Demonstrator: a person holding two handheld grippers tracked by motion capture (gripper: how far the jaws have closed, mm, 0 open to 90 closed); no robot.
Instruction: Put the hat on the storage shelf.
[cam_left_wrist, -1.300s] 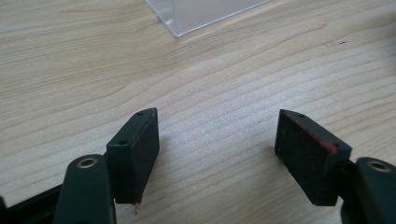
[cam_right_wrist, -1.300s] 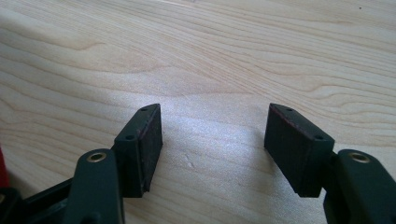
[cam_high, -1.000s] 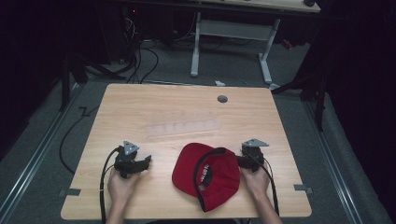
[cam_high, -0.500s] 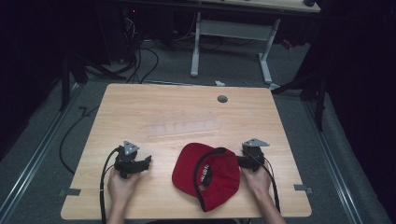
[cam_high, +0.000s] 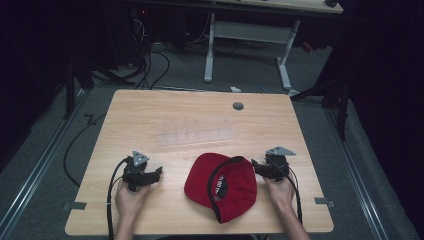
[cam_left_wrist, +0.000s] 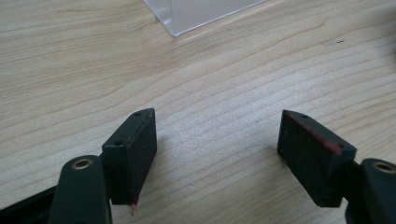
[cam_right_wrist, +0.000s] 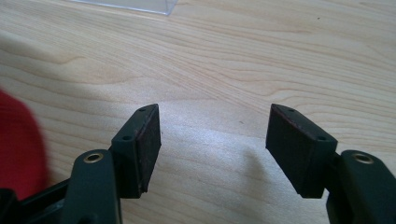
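Note:
A red cap (cam_high: 222, 185) lies upside down near the table's front edge, its black inner band showing and its brim toward the front. My left gripper (cam_high: 150, 176) rests on the wood to the cap's left, a hand's width from it. In the left gripper view its jaws stand wide apart (cam_left_wrist: 217, 149) over bare wood. My right gripper (cam_high: 260, 167) sits just right of the cap, very near its rim. The right gripper view shows it open (cam_right_wrist: 214, 140), with the cap's red edge (cam_right_wrist: 18, 140) at the far left.
A clear plastic strip (cam_high: 196, 136) lies flat across the middle of the wooden table (cam_high: 150, 115); its corner (cam_left_wrist: 196, 14) and edge (cam_right_wrist: 135, 4) show in both gripper views. A round grommet (cam_high: 238, 106) sits near the far edge. Cables trail off the left side.

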